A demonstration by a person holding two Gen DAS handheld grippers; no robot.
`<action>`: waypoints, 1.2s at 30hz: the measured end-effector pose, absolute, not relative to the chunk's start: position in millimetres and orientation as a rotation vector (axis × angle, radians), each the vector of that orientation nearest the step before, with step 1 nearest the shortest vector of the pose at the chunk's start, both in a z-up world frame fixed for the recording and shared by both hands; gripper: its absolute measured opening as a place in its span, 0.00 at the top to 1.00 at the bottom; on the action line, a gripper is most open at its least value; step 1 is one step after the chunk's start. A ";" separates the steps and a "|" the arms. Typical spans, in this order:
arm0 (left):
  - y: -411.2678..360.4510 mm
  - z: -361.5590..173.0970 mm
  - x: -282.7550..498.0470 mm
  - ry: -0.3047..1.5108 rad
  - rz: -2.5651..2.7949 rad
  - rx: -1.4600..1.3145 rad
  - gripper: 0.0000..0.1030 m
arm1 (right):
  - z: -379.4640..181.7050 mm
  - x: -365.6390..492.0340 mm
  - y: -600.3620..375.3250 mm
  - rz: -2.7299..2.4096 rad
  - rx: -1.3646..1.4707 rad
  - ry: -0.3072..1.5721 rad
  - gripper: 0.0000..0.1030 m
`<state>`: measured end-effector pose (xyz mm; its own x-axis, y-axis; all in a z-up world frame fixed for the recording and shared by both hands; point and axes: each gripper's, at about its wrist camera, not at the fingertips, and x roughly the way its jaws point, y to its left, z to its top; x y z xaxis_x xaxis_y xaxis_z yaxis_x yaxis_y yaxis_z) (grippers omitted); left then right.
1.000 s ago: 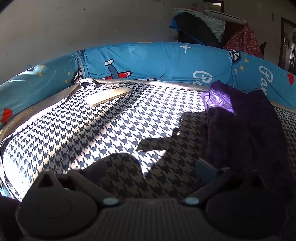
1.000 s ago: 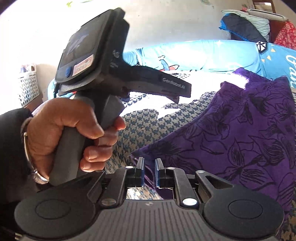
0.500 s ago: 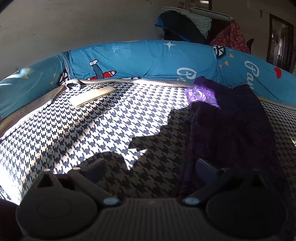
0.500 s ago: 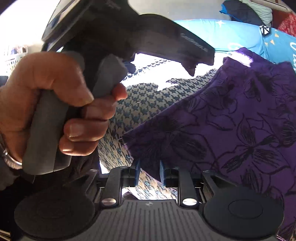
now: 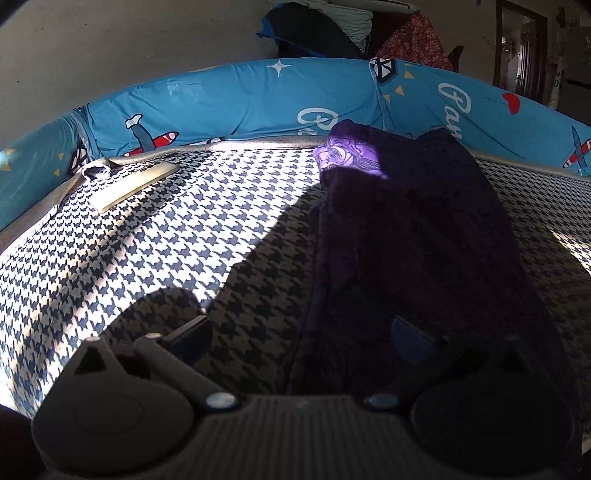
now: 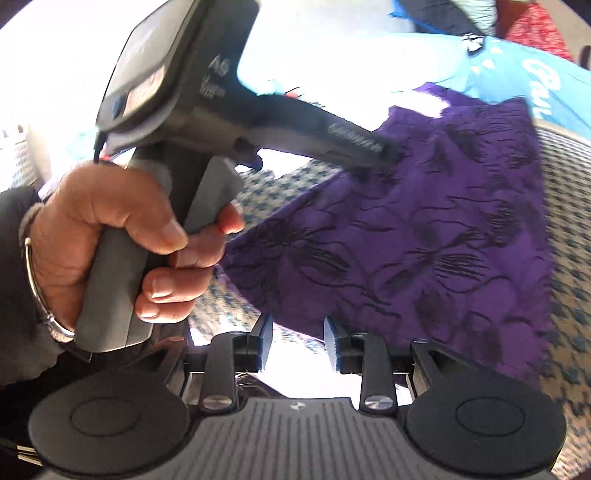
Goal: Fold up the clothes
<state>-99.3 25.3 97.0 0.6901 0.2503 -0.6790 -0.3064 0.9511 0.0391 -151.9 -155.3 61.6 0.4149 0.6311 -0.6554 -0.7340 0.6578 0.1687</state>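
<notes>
A bed covered in a navy-and-white houndstooth sheet (image 5: 192, 229) fills most of the room in view. Along the far edge of the bed runs a bright blue bolster (image 5: 236, 99) printed with red-and-white aeroplanes, stars and white script. Behind the bolster rises a plain, dull grey wall (image 5: 110, 51). Right of that wall, above the bolster, bedding and clothes are heaped in a pile (image 5: 332, 26), with a dark doorway (image 5: 524, 48) further right. Hard sunlight falls in bands across the left of the bed, while its near right side lies in deep shadow.
</notes>
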 end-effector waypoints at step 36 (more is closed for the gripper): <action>20.0 70.5 -113.2 0.888 0.286 -0.136 0.00 | 47.6 -109.3 -286.8 0.371 0.442 0.916 0.88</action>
<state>-113.2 20.0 70.5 0.5959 0.1896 -0.7803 -0.3017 0.9534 0.0012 -109.2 -286.8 47.6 0.5570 0.4864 -0.6731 -0.1196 0.8491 0.5145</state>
